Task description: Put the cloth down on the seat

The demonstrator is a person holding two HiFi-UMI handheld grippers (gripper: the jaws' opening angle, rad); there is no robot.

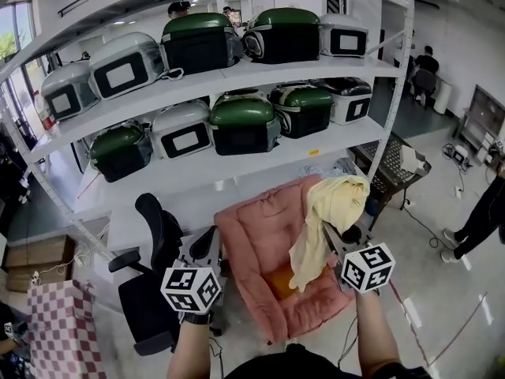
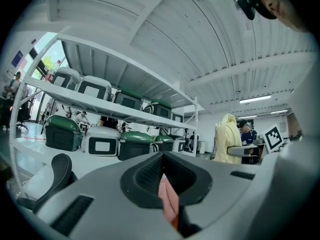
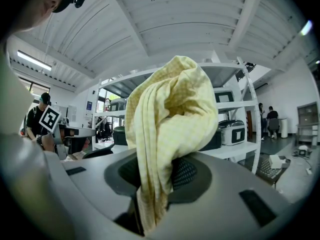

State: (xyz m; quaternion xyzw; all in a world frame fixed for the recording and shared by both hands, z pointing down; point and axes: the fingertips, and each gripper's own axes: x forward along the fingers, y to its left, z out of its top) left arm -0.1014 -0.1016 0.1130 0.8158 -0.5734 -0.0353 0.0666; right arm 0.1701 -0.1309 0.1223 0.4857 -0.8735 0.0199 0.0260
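Note:
A pale yellow checked cloth (image 1: 327,212) hangs from my right gripper (image 1: 335,239), which is shut on it above the right side of the pink cushioned seat (image 1: 260,235). In the right gripper view the cloth (image 3: 170,109) bunches above the right gripper (image 3: 160,176) and trails down between the pads. My left gripper (image 1: 209,247) is at the seat's left edge. In the left gripper view a fold of pink fabric (image 2: 169,201) sits pinched in the left gripper (image 2: 165,179). The yellow cloth (image 2: 227,136) shows at the right there.
A white shelf rack (image 1: 316,144) with green and grey cases stands just behind the seat. A black office chair (image 1: 154,227) is at its left, a red-checked cloth (image 1: 59,330) at lower left. A wire basket (image 1: 390,172) and a person (image 1: 481,212) are at the right.

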